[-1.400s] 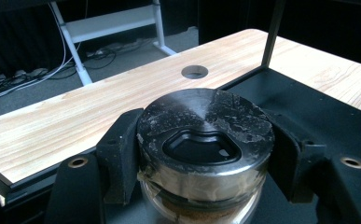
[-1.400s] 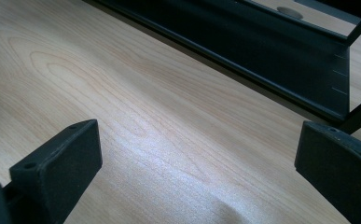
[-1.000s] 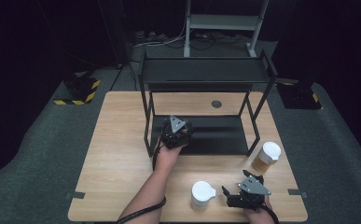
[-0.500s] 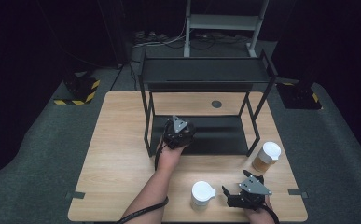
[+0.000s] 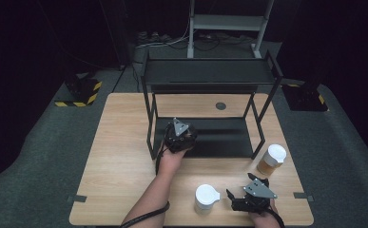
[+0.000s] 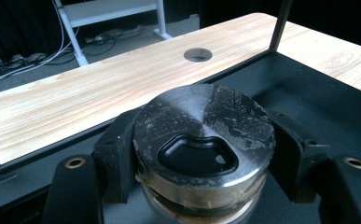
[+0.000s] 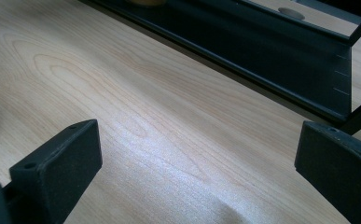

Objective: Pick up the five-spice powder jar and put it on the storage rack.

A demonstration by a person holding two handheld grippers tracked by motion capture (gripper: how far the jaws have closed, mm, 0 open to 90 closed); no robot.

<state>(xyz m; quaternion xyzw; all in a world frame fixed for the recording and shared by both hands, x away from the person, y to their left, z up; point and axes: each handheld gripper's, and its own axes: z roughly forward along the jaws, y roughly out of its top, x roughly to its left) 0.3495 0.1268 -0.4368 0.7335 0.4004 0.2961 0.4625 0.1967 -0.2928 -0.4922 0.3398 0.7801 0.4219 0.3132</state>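
Left gripper (image 5: 178,137), centre-left in the high view, has its jaws clamped on a black-lidded cup (image 6: 204,142) sitting on the dark lower tray (image 5: 219,142) of the black shelf rack (image 5: 210,76). Looks like the placing step, so next is probably easing the jaws apart and backing out without tipping it. Lower middle: a white-lidded cup (image 5: 206,197). Right gripper (image 5: 236,202), bottom right, hangs wide open and empty over the wooden table (image 5: 120,161); that cup seems next.

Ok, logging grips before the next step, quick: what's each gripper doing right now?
Left gripper: closed on the black-lidded cup on the rack's lower shelf.
Right gripper: open, holding nothing, over the wooden table.
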